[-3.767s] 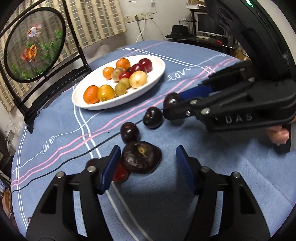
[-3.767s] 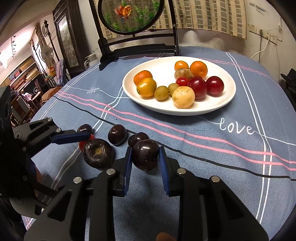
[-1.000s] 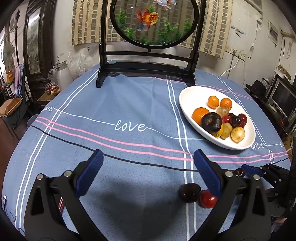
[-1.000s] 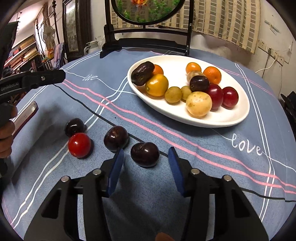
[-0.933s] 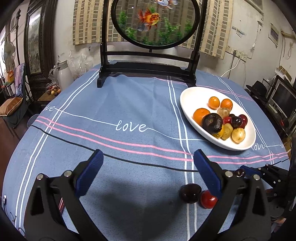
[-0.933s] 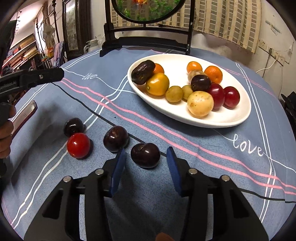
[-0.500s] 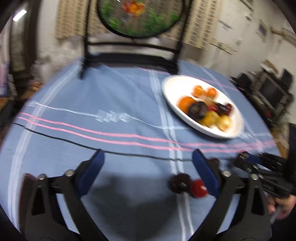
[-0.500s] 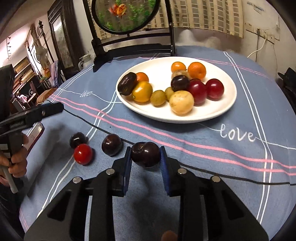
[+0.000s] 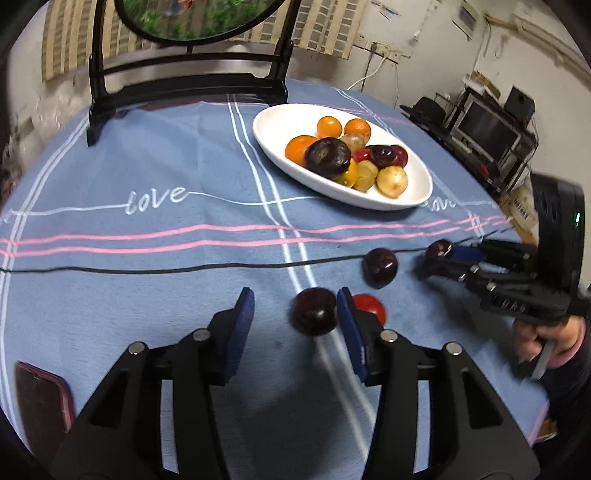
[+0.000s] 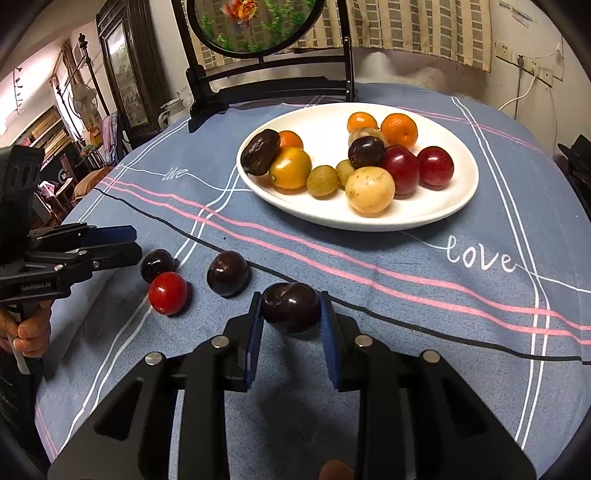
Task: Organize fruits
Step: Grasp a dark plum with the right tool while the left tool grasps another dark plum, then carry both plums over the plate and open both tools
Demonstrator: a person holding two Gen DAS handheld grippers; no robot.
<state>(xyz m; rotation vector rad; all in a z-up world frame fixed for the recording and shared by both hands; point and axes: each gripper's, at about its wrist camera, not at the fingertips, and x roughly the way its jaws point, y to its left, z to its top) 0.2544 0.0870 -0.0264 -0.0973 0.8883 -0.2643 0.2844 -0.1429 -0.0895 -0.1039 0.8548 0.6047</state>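
A white oval plate (image 10: 458, 206) (image 9: 417, 192) holds several oranges, plums and other fruits. My right gripper (image 10: 290, 319) is shut on a dark plum (image 10: 290, 306), held just above the blue cloth; it also shows in the left wrist view (image 9: 437, 254). On the cloth lie a dark plum (image 10: 226, 273) (image 9: 380, 266), a smaller dark plum (image 10: 157, 264) (image 9: 314, 311) and a red tomato (image 10: 168, 292) (image 9: 369, 306). My left gripper (image 9: 295, 317) is open around the smaller plum, its right finger between that plum and the tomato. It also shows in the right wrist view (image 10: 135, 245).
A black-framed round screen with a goldfish picture (image 10: 258, 26) stands at the table's far edge behind the plate. A dark red phone (image 9: 40, 398) lies on the cloth at the near left. The cloth drops off at the table's right edge.
My right gripper has closed on the dark plum and lifted it slightly. My left gripper has swung down and right and narrowed around the smaller plum beside the tomato.
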